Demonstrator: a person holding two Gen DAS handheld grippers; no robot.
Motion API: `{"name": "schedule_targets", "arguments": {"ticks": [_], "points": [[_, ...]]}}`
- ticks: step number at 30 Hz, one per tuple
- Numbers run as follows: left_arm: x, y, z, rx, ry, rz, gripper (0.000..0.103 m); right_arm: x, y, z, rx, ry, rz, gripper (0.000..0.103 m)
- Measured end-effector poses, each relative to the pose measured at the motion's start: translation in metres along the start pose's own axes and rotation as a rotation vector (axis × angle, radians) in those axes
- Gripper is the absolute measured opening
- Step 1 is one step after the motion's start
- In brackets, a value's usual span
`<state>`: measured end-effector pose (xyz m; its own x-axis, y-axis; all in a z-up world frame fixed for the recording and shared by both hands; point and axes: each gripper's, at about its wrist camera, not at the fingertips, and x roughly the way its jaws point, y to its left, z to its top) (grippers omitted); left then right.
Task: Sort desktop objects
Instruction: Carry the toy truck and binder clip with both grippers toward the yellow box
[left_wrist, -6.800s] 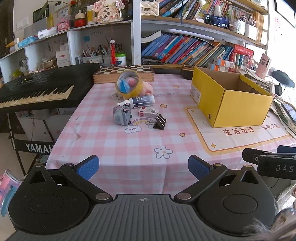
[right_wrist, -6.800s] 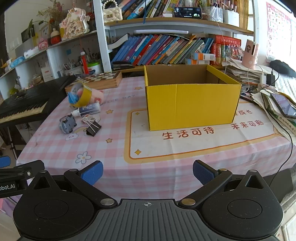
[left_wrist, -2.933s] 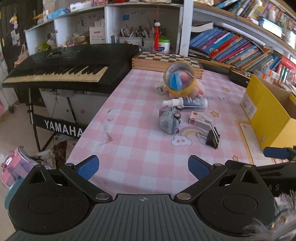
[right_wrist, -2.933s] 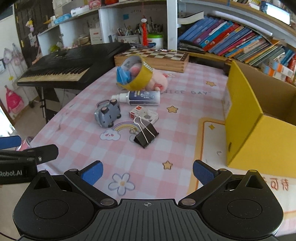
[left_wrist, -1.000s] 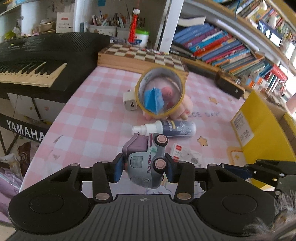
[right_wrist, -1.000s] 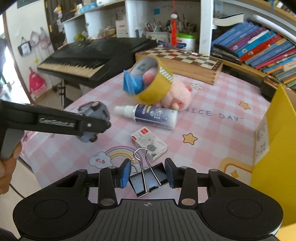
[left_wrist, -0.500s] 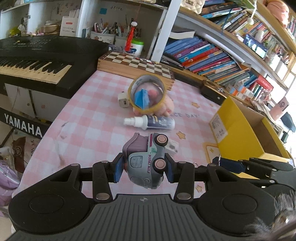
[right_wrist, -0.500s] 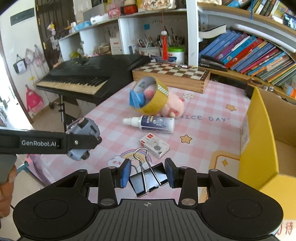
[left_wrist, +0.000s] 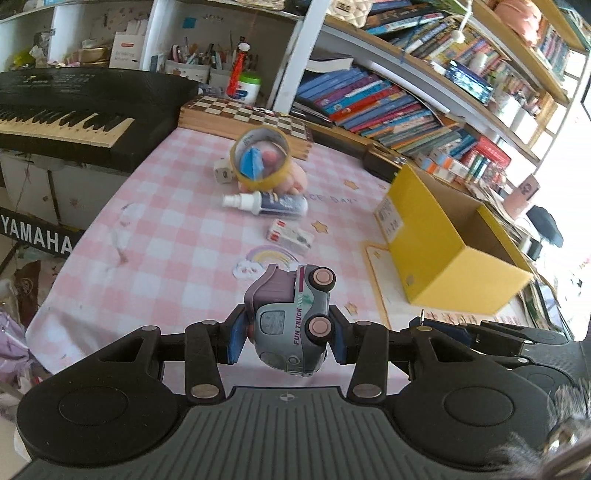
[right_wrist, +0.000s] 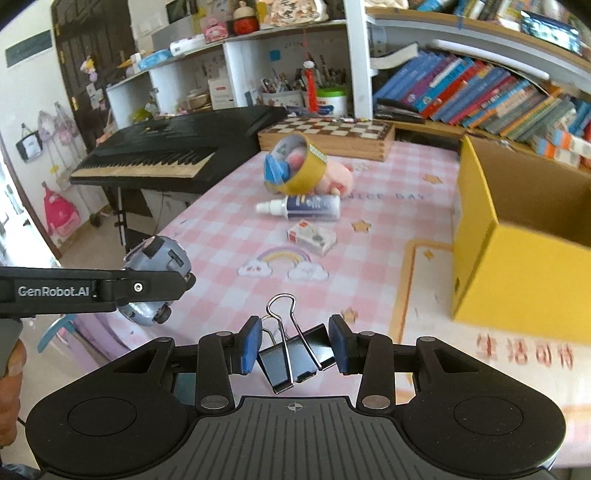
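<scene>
Over the table's near edge, left gripper clamped on truck, right gripper clamped on clip. Carry both level toward box, clear the yellow rim, then release inside.

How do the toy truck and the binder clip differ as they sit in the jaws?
The toy truck is rounded, grey and purple, with pink wheels; the binder clip is flat-sided, black, with wire handles. The truck fills the left gripper; the clip sits in the right gripper. Both are clamped, off the table.
</scene>
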<state>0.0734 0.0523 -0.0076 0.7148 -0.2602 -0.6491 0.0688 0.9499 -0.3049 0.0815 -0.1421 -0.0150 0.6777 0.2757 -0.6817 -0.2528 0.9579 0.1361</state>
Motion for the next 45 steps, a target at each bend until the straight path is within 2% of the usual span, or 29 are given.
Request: {"name": "schedule_targets", "arguments": {"ticks": [19,35,45], "points": [[-0.038,-0.039,-0.055,0.12,0.047,-0.139,0.041,-0.071,0.001,-0.07,0.13,-0.034,-0.119,0.039],[-0.022,-0.086,-0.067,0.249,0.129,-0.299,0.041,-0.108,-0.023,-0.103,0.276,-0.035,-0.276,0.039],[-0.013,-0.105,-0.07,0.291,0.161,-0.343,0.041,-0.118,-0.035,-0.111,0.321,-0.033,-0.311,0.039]]}}
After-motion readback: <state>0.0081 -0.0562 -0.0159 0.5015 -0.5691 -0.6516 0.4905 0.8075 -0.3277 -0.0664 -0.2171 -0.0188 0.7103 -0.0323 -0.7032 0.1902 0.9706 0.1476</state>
